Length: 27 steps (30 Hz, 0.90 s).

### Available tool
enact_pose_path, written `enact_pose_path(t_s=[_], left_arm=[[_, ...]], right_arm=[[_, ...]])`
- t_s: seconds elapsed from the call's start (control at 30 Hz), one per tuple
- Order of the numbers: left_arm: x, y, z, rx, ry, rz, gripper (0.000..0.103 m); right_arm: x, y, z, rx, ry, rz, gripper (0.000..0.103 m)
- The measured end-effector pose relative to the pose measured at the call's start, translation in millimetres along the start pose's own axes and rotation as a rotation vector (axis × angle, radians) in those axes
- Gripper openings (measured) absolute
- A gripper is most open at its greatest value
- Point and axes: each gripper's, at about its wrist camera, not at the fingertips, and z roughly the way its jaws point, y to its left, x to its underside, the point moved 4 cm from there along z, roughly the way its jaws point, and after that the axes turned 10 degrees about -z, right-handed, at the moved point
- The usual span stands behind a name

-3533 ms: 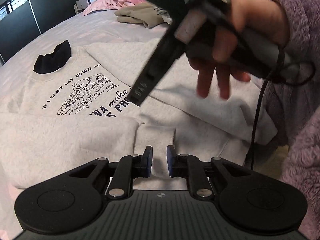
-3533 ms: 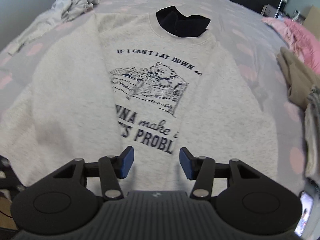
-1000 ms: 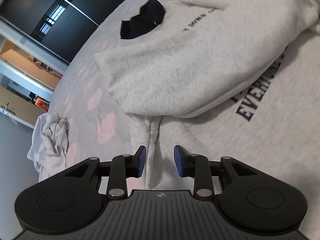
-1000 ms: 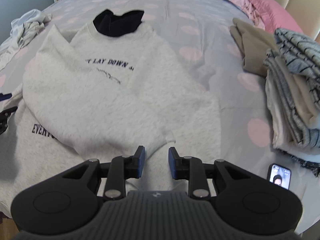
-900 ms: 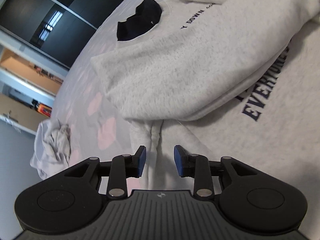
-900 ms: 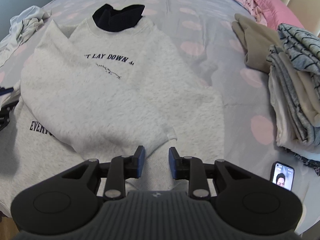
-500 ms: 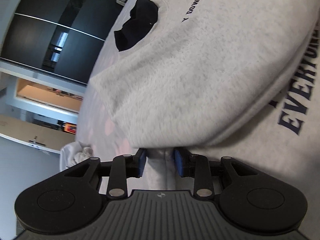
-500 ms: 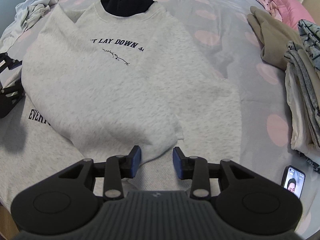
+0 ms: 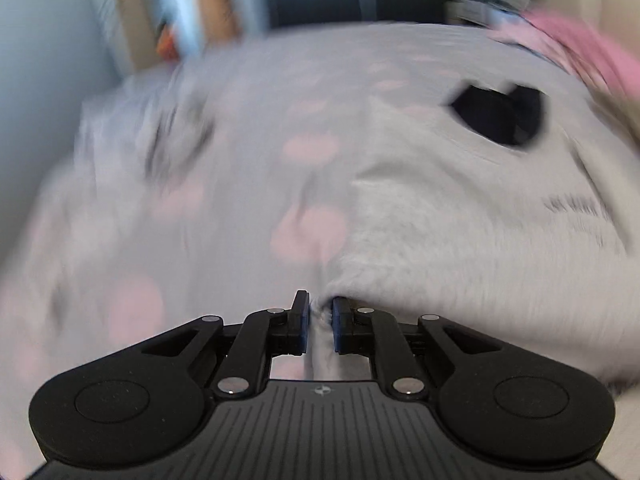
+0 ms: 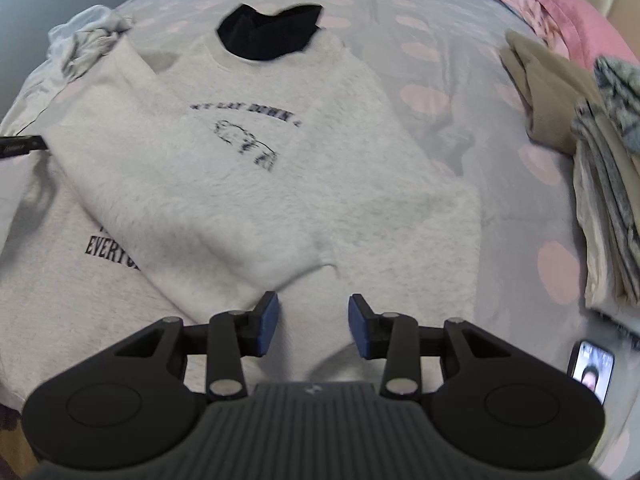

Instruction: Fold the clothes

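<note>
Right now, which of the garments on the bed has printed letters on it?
The light grey sweatshirt spread in the middle; the beige garment and striped folded pile beside it show none.

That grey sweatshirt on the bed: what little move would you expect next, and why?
Probably the left gripper, its jaws closing on a pinch of the grey sweatshirt, carries that edge across the body to fold it. The right gripper, jaws opening with nothing pinched, hovers over the hem. One sleeve already lies folded across the print.
</note>
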Motion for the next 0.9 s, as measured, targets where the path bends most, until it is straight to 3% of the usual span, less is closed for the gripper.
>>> enact_pose_path(t_s=[0.1, 0.33, 0.47, 0.7, 0.8, 0.9], left_arm=[[3, 2, 1, 0.012, 0.014, 0.014, 0.019], [16, -23, -9, -0.081, -0.020, 0.284, 0.023], [19, -30, -6, -0.100, -0.016, 0.359, 0.023], [20, -25, 5, -0.129, 0.011, 0.339, 0.023], [21, -26, 7, -0.125, 0.012, 0.342, 0.023], [21, -27, 9, -0.123, 0.014, 0.347, 0.023]], right_arm=[[0, 4, -5, -0.013, -0.028, -0.029, 0.042], [6, 33, -27, -0.030, -0.088, -0.223, 0.042], [12, 58, -25, -0.026, -0.096, -0.362, 0.042], [42, 91, 7, 0.087, -0.023, -0.672, 0.042], [47, 90, 25, 0.146, -0.003, -0.712, 0.042], [40, 76, 39, 0.150, 0.006, -0.658, 0.042]])
